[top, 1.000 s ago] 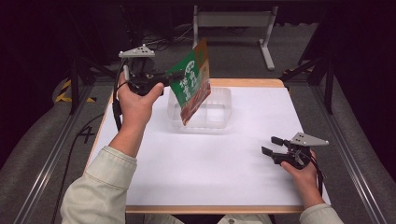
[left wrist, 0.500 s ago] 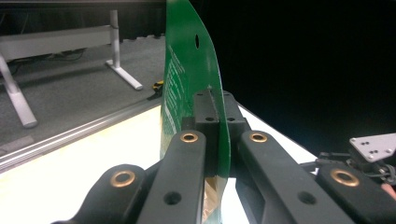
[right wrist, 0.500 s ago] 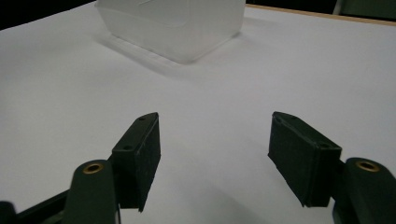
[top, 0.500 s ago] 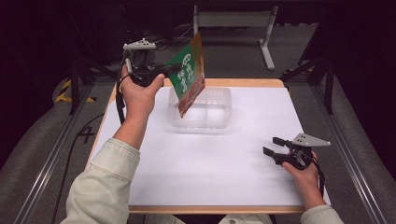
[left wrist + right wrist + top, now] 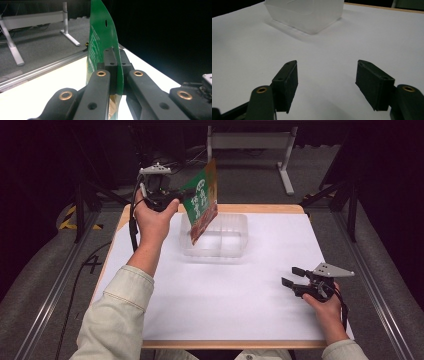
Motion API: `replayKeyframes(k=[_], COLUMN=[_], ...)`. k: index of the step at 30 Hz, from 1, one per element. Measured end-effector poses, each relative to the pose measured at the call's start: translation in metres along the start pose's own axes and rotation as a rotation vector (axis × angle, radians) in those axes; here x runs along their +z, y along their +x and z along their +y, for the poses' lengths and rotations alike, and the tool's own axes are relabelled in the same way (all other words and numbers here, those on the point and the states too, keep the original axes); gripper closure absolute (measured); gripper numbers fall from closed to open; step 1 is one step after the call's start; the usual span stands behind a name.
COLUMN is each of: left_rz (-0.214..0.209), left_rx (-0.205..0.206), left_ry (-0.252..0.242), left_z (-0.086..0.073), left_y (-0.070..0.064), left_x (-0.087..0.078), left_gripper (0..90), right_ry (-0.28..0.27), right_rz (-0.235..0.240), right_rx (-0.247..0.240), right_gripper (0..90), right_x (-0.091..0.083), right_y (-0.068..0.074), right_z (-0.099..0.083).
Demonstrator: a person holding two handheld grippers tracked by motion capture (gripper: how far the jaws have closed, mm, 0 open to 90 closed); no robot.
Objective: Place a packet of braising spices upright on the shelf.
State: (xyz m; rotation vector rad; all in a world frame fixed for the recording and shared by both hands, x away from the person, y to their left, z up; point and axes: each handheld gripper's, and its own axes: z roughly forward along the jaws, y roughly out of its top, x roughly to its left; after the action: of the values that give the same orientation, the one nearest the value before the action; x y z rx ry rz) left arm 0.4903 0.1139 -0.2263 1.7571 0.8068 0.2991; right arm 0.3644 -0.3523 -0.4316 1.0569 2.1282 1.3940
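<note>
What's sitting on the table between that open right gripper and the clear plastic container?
Nothing: in the high view, only bare white tabletop separates the right gripper from the container.

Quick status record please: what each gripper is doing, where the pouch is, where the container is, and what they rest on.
left gripper: shut on the green pouch, raised above the table's far left
green pouch: held in the air, tilted, lower end over the clear container
clear container: on the white table top, far centre; looks empty
right gripper: open, holding nothing, low over the near right
white table top: bare around the right gripper
</note>
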Motion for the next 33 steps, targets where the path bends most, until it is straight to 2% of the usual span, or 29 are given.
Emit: replayKeyframes(k=[12, 20, 26, 30, 33], left_rz=[0.008, 0.037, 0.036, 0.024, 0.025], left_rx=[-0.017, -0.001, -0.016, -0.045, -0.045], left_ry=[0.011, 0.031, 0.019, 0.005, -0.008], left_z=[-0.01, -0.014, -0.02, -0.023, -0.024], left_y=[0.008, 0.009, 0.013, 0.015, 0.014], left_x=[0.012, 0.023, 0.029, 0.029, 0.031], left_gripper=[90.0, 90.0, 90.0, 90.0, 90.0], right_ry=[0.002, 0.007, 0.007, 0.004, 0.007], right_rz=[0.004, 0.007, 0.011, 0.009, 0.012], right_rx=[0.002, 0.002, 0.003, 0.002, 0.003], right_gripper=[34.2, 33.9, 33.6, 33.6, 33.5], right_x=[0.0, 0.001, 0.001, 0.001, 0.001], right_y=[0.001, 0.001, 0.001, 0.001, 0.001], right_z=[0.0, -0.001, 0.0, -0.001, -0.001])
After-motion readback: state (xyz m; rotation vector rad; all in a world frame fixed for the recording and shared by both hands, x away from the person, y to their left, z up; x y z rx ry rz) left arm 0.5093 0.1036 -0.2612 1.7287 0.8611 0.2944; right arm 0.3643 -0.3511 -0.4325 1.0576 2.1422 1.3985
